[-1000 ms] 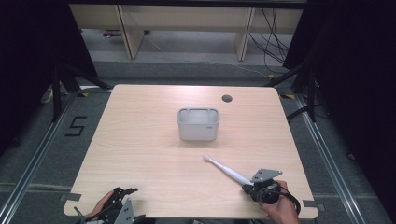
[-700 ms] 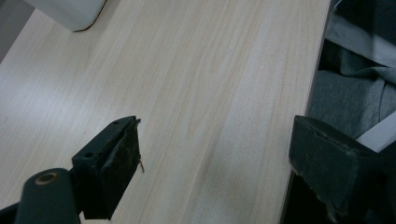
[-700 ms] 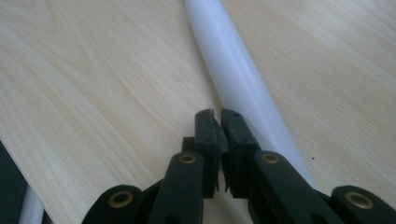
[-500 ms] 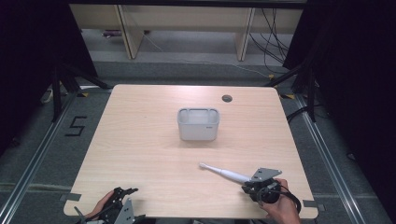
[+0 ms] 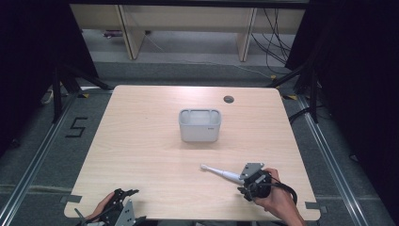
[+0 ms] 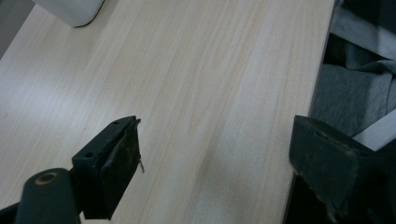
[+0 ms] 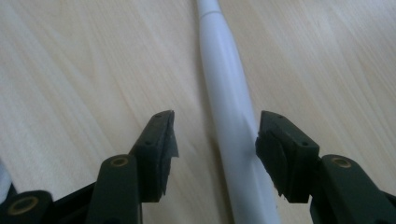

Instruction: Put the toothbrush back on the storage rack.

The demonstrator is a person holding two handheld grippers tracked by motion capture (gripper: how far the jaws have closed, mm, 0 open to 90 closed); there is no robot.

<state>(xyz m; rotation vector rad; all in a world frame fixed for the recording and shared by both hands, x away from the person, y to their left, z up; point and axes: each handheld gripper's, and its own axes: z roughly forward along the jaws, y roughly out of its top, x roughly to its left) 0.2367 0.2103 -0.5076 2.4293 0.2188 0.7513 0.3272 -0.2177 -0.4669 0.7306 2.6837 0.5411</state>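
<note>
Looking at the high view, the right gripper (image 5: 245, 182) in the lower right of the frame has just been opening its jaws, and the white electric toothbrush (image 5: 221, 173) now lies flat on the worktop (image 5: 141, 141), lower and more level than one second ago, below the grey bin (image 5: 200, 125); I judge it as released. In the left gripper view the left gripper (image 6: 215, 163) has its jaws wide apart over bare wood. In the right gripper view the toothbrush handle (image 7: 231, 116) lies between the parted jaws, nearer the right one, not clamped.
</note>
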